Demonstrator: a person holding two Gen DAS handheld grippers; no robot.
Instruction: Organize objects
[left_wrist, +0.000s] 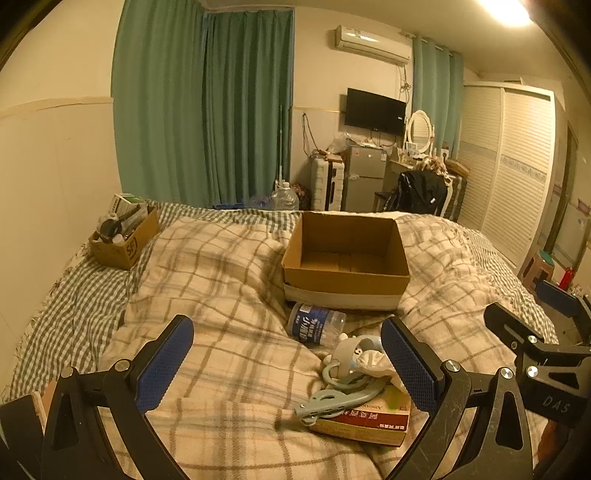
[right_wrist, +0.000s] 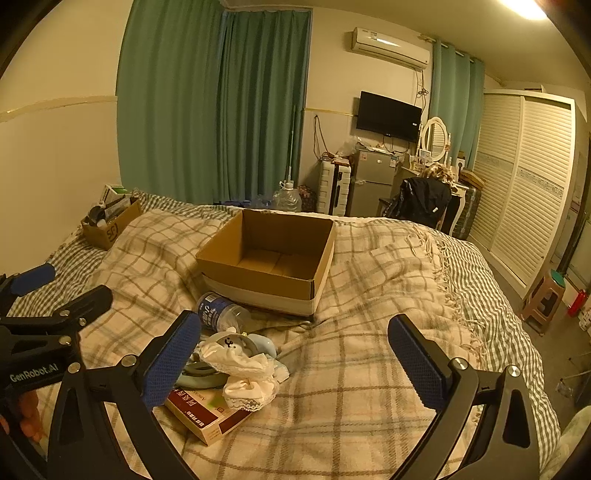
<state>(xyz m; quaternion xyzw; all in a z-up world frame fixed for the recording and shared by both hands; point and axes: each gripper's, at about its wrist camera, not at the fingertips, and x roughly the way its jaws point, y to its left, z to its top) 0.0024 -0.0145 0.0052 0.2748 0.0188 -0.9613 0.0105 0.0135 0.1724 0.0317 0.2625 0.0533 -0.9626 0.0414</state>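
An open, empty cardboard box (left_wrist: 347, 258) (right_wrist: 269, 258) sits on the plaid blanket in the middle of the bed. In front of it lies a plastic water bottle with a blue label (left_wrist: 314, 326) (right_wrist: 218, 312). Nearer lies a pile: a light blue strap item (left_wrist: 340, 395) (right_wrist: 207, 373), a crumpled white cloth (left_wrist: 373, 362) (right_wrist: 243, 373) and a red-and-cream flat box (left_wrist: 365, 421) (right_wrist: 207, 413). My left gripper (left_wrist: 288, 365) is open and empty, its right finger beside the pile. My right gripper (right_wrist: 295, 363) is open and empty, its left finger beside the pile.
A smaller cardboard box (left_wrist: 123, 236) (right_wrist: 110, 221) full of items sits at the bed's far left by the wall. The bed's right edge drops to the floor with a stool (right_wrist: 545, 299). A fridge (left_wrist: 365, 177), chair and wardrobe stand beyond the bed.
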